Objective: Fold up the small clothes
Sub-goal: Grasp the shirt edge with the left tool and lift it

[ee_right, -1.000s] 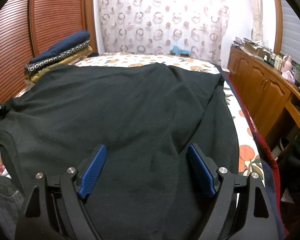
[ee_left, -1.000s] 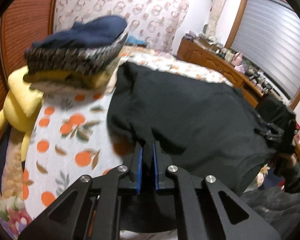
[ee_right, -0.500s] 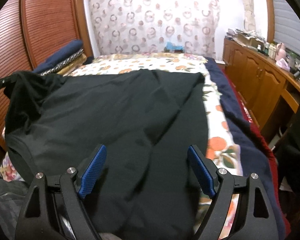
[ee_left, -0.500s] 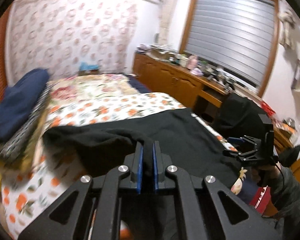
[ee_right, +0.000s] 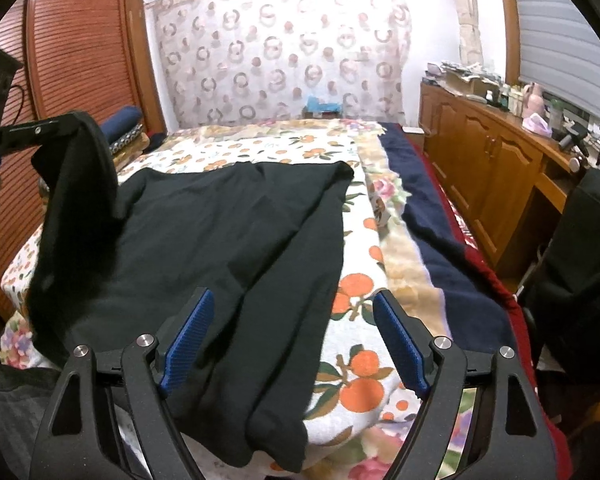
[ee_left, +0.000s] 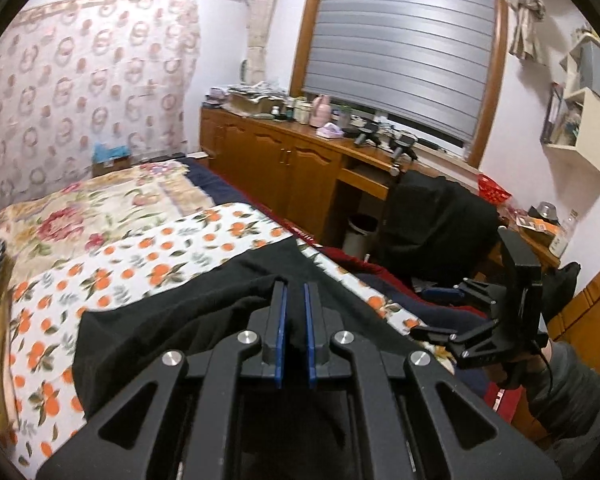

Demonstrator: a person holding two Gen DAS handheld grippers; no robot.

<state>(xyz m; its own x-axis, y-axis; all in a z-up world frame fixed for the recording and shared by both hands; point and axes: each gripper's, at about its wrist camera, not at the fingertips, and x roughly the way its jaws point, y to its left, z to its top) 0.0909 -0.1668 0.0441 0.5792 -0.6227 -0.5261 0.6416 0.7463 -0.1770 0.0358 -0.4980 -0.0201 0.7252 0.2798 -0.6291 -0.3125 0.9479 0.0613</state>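
The left gripper point(ee_left: 294, 312) fingers are clamped on the black garment point(ee_right: 228, 232), lifting its edge, while the right gripper point(ee_right: 294, 336) fingers stay apart above its near part on the bed point(ee_right: 364, 360).

Black garment point(ee_right: 228, 240) spread on bed, left edge lifted.

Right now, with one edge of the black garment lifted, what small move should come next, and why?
Probably carry the left hand-held gripper across and lower its pinched edge onto the flat part of the black garment. That edge hangs raised over the bed, while the right hand-held gripper is open and holds nothing.
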